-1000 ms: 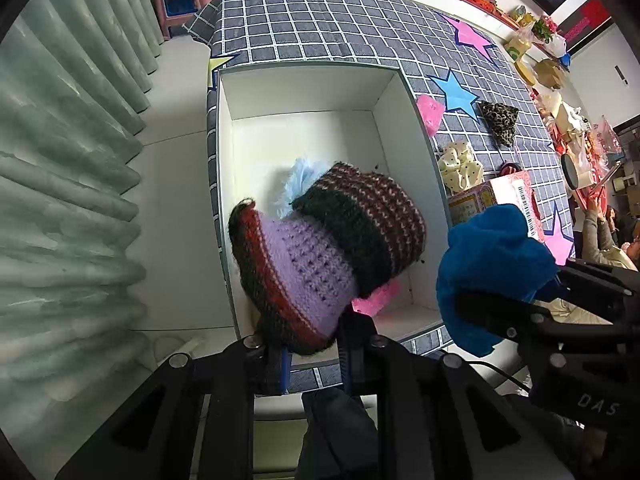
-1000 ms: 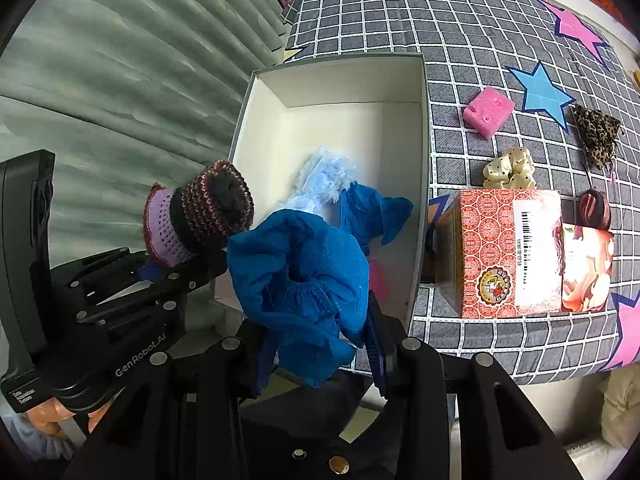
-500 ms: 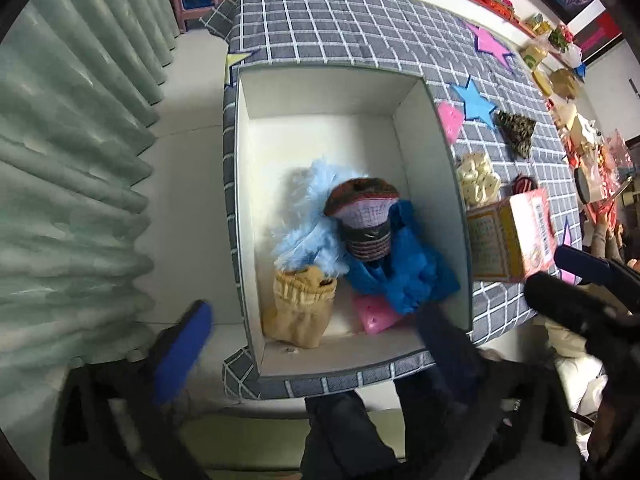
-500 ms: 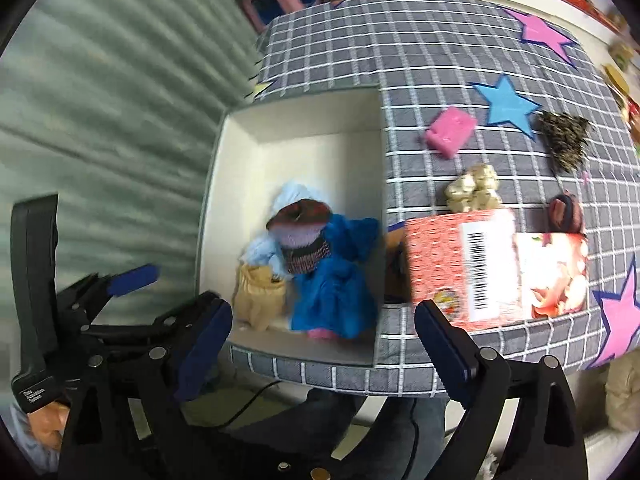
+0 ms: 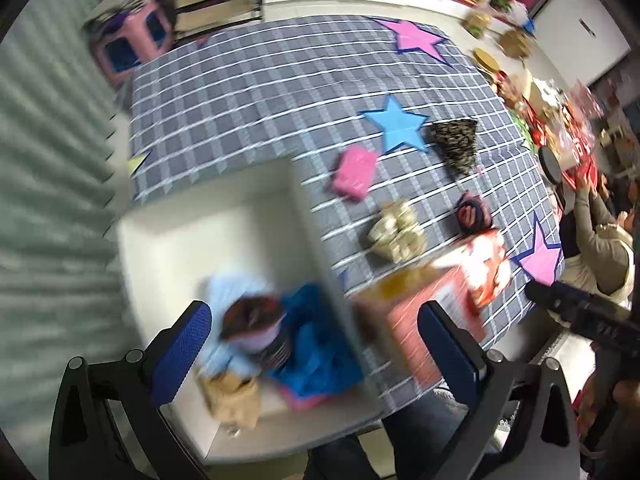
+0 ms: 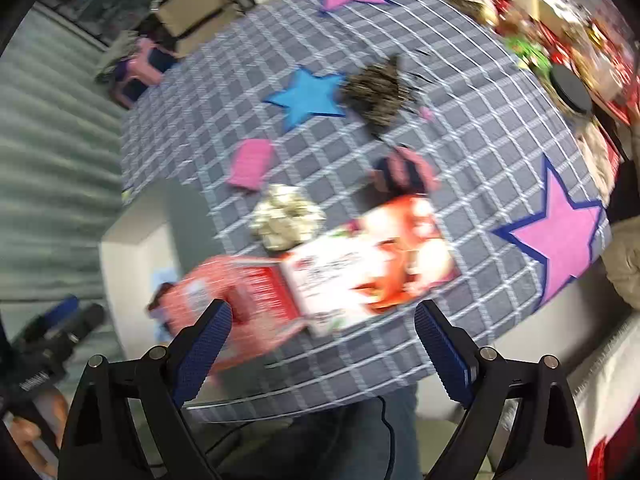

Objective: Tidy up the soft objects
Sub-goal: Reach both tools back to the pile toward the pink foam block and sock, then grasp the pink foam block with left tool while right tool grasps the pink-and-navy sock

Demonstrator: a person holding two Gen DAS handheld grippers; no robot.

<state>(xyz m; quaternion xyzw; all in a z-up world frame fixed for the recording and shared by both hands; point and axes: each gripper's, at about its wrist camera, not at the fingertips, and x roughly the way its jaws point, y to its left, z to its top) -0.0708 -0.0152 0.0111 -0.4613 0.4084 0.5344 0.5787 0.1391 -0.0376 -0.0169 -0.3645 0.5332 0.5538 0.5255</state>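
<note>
The white box [image 5: 168, 232] holds a striped knit hat [image 5: 256, 320], a blue cloth [image 5: 316, 352], a pale blue fluffy piece [image 5: 224, 292] and a tan pouch [image 5: 236, 396]. My left gripper [image 5: 316, 344] is open and empty above the box's near end. My right gripper [image 6: 322, 344] is open and empty above the red carton [image 6: 320, 268]. On the checked cloth lie a pink sponge [image 6: 250, 162], a cream spotted bundle [image 6: 286, 216], a leopard-print pouch [image 6: 376, 92] and a small pink-and-navy piece [image 6: 402, 170]. Both views are motion-blurred.
The red carton [image 5: 436, 312] stands right of the box. Green curtain [image 5: 48, 200] hangs on the left. A cluttered shelf [image 6: 560, 20] and a person [image 5: 596, 232] are at the right. A pink stool [image 5: 132, 44] stands beyond the table.
Both grippers opened and dropped the knit hat and blue cloth into the box. Both views have since swung right, toward the items on the checked cloth.
</note>
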